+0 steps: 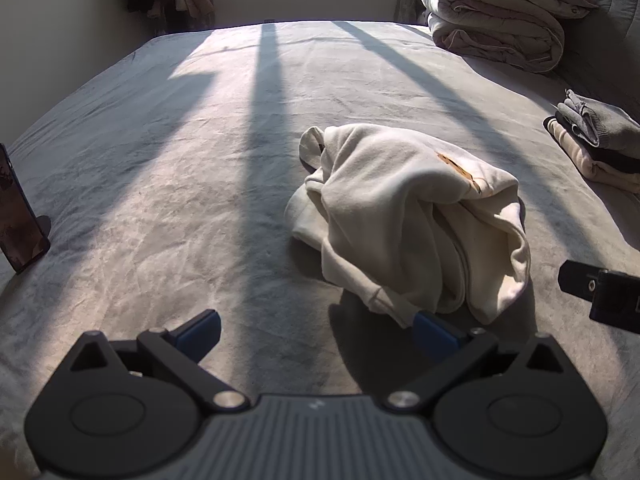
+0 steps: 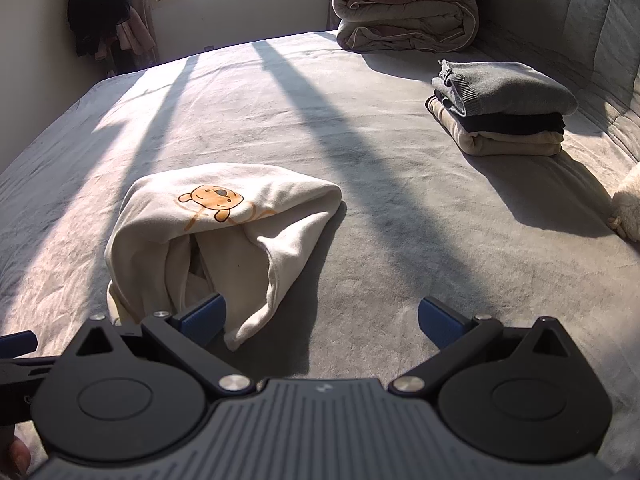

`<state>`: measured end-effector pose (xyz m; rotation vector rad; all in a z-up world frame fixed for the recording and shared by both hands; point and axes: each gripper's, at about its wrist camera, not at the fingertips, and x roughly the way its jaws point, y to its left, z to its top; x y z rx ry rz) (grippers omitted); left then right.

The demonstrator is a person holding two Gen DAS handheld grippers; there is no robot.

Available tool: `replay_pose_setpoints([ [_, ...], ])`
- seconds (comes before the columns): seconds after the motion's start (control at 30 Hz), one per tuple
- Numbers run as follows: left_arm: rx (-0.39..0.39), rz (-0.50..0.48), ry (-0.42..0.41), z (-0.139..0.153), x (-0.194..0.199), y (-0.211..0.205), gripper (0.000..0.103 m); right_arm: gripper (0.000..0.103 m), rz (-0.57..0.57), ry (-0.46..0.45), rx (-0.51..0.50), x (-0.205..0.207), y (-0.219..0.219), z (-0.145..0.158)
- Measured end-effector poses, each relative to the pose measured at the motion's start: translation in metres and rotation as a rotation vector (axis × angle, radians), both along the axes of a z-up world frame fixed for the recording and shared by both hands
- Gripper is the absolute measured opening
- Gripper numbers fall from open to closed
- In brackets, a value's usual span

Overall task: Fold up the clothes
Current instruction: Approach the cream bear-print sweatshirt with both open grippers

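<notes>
A crumpled cream garment (image 1: 416, 216) with an orange bear print lies bunched on the grey bed; it also shows in the right wrist view (image 2: 224, 232). My left gripper (image 1: 316, 334) is open and empty, its right finger just at the garment's near hem. My right gripper (image 2: 322, 320) is open and empty, its left finger at the garment's near right edge. Part of the right gripper (image 1: 600, 292) shows at the right edge of the left wrist view.
A stack of folded clothes (image 2: 504, 108), grey on top, sits at the right of the bed (image 2: 360, 152). A rolled duvet (image 2: 404, 16) lies at the far right. A phone (image 1: 20, 216) stands at the left edge. A fluffy white thing (image 2: 628, 208) is at the right.
</notes>
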<state>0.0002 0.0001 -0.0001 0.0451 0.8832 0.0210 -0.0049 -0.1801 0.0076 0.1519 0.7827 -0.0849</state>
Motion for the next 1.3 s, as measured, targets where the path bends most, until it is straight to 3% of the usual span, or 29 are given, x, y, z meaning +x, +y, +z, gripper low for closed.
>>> replay_pose_setpoints([
  [0.73, 0.018, 0.020, -0.003, -0.004, 0.001, 0.008, 0.102, 0.103, 0.016, 0.013, -0.015, -0.001, 0.003, -0.012],
  [1.3, 0.001, 0.063, -0.004, 0.004, 0.015, 0.021, 0.102, 0.103, 0.014, 0.018, -0.008, 0.013, 0.001, 0.002],
])
